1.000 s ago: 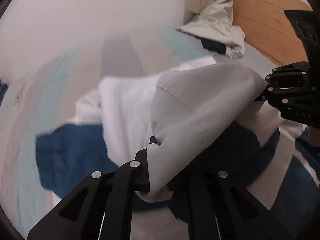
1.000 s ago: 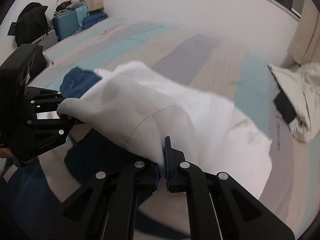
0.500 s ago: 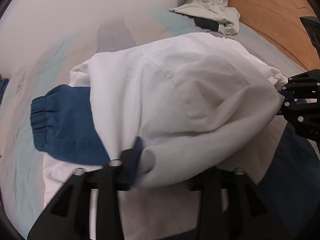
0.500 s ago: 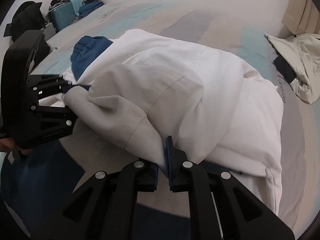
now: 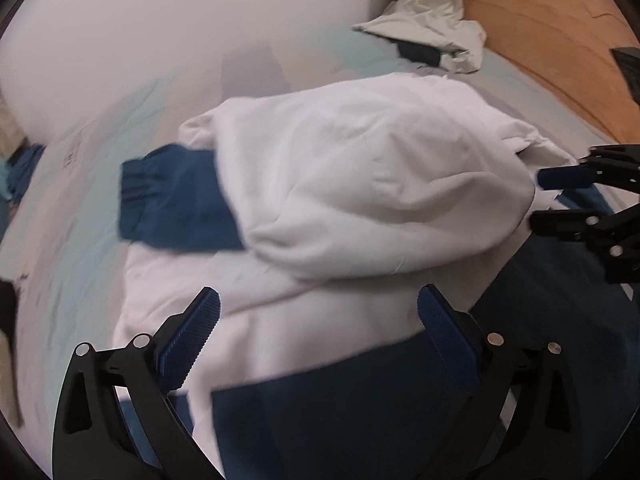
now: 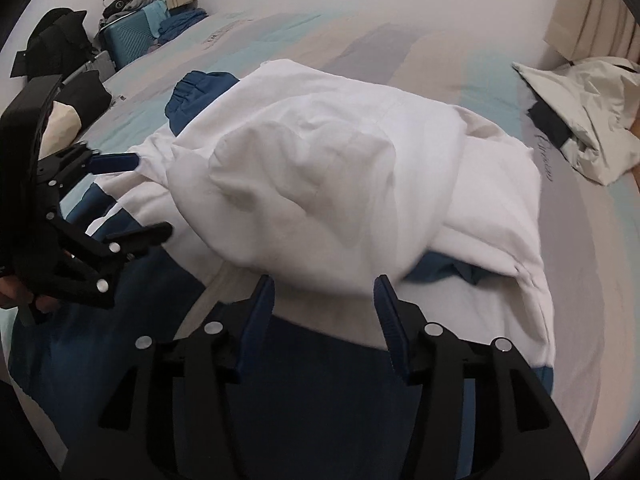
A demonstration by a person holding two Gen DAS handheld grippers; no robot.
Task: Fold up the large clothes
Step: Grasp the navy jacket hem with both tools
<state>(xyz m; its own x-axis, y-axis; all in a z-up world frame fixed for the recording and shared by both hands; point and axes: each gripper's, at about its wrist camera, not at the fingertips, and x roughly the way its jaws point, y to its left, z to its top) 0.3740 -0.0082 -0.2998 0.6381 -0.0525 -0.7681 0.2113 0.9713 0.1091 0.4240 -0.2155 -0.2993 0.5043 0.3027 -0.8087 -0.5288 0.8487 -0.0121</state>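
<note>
A large white and navy garment [image 5: 360, 184] lies bunched on the striped bed [image 5: 72, 216]. Its white upper half is folded over toward me and rests on the navy lower part [image 5: 400, 408]. A navy sleeve cuff [image 5: 160, 208] sticks out to the left. My left gripper [image 5: 318, 304] hovers over the near edge of the fold with its jaws opening wide and nothing pinched between the pads. In the right wrist view my right gripper [image 6: 324, 284] is also opening just short of the white fold [image 6: 320, 184], and its pads do not press the cloth. The left gripper [image 6: 132, 196] shows there at the left edge.
A crumpled beige jacket [image 5: 432, 36] lies near the wooden headboard [image 5: 540, 40]. Beyond the bed's far corner stand a teal suitcase [image 6: 132, 36] and a black bag [image 6: 52, 44]. A pale wall [image 5: 160, 32] runs along the bed's far side.
Both grippers were shut on the white fold and carried it over the garment. Now both have let go and opened, and the fold has settled onto the navy part.
</note>
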